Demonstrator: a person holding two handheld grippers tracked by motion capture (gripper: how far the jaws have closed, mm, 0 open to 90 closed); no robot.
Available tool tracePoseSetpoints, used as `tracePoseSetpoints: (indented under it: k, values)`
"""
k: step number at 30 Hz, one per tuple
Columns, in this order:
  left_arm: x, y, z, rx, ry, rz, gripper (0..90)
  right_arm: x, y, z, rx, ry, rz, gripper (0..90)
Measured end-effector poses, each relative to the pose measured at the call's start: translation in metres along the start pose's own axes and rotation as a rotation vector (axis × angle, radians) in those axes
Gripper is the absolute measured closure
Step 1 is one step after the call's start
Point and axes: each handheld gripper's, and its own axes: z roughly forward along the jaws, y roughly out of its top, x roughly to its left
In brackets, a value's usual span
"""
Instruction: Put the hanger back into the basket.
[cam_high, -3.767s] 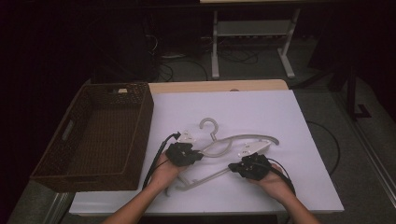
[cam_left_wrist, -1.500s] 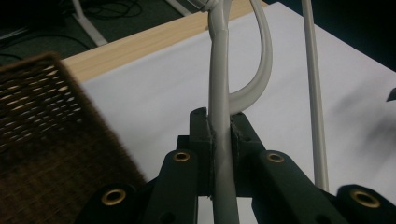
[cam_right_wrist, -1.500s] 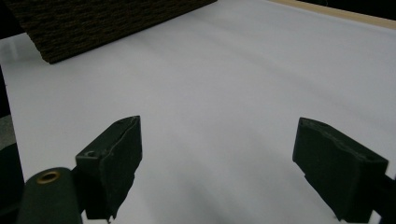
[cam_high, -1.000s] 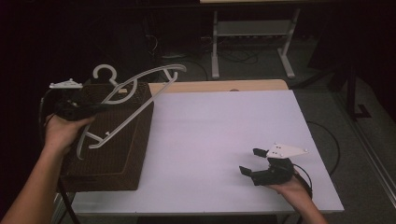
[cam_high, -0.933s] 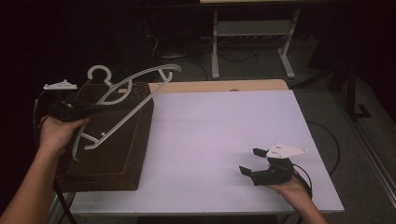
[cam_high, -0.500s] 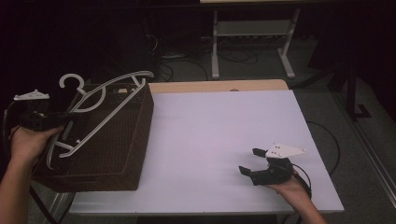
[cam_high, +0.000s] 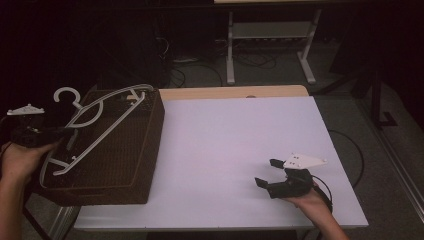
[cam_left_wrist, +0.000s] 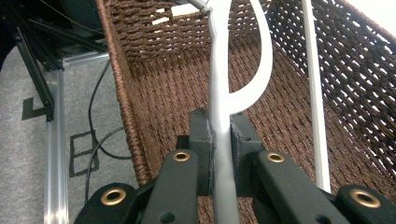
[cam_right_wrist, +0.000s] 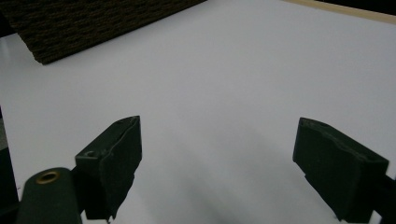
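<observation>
A white plastic hanger (cam_high: 100, 117) hangs tilted over the brown wicker basket (cam_high: 135, 165) at the table's left end. My left gripper (cam_high: 65, 134) is shut on the hanger's arm at the basket's left side. In the left gripper view the black pads (cam_left_wrist: 201, 140) squeeze the white bar (cam_left_wrist: 219, 107), with the basket's woven inside (cam_left_wrist: 163, 79) behind it. My right gripper (cam_high: 267, 172) rests on the white table (cam_high: 235, 135) near its front right corner. Its jaws stand wide apart with nothing between them, and its pads (cam_right_wrist: 112, 154) frame bare tabletop in the right gripper view.
The basket stands along the table's left edge, and its dark side (cam_right_wrist: 93, 23) lies far off in the right gripper view. A metal stand (cam_high: 270, 45) and cables lie on the floor beyond the table's far edge. A cable (cam_high: 350, 150) trails off the right side.
My left hand has carried the hanger leftward and a little down, from above the basket's right part to its left side. The right gripper has stayed where it was.
</observation>
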Motion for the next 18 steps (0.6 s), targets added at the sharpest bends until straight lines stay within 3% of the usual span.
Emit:
tracePoseSetpoints:
  k: [8,11,14,18]
  values:
    - [-0.001,-0.002,0.011,0.045,0.002,0.013,81.4,-0.001,0.000,-0.002,-0.006,-0.004,0.002,14.9]
    - [0.000,-0.003,0.012,0.028,-0.005,-0.017,64.9,-0.001,0.000,-0.002,-0.006,-0.005,0.004,14.9]
    - [0.000,-0.003,0.011,0.005,-0.005,-0.017,56.6,-0.001,0.000,-0.002,-0.007,-0.007,0.002,14.9]
    - [-0.003,0.000,0.009,-0.020,-0.040,-0.030,47.3,-0.001,0.000,-0.002,-0.007,-0.005,0.002,14.9]
